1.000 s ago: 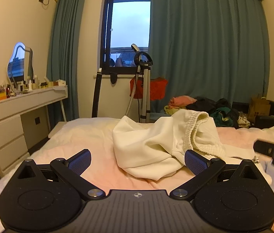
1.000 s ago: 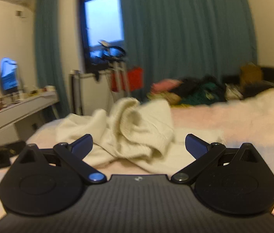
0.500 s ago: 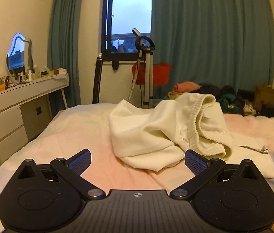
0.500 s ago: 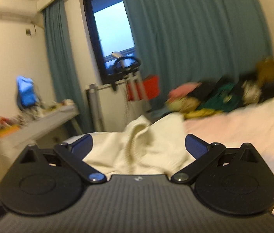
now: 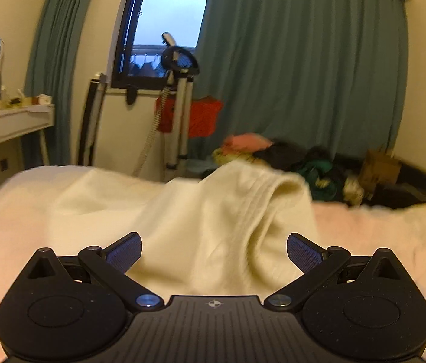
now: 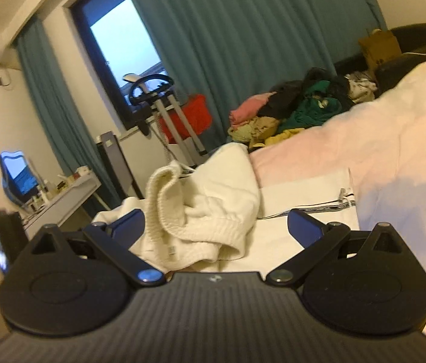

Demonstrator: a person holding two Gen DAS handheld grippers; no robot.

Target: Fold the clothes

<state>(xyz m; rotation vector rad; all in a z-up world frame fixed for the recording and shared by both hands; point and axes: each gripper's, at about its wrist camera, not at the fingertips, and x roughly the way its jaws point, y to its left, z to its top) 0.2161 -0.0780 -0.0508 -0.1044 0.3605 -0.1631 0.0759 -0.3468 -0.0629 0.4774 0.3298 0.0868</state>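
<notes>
The garment point(image 6: 213, 205) lies on the bed point(image 6: 394, 139), clothes pile point(image 6: 297, 106) behind it.

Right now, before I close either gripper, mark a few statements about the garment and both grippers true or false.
1. The left gripper is open. True.
2. The right gripper is shut on the garment. False: its jaws are apart, with the elastic hem lying between them.
3. The garment is folded flat. False: it is bunched in a heap on the bed.
4. A clothes pile lies beyond the bed. True.
5. The garment is red. False: it is cream white.
</notes>
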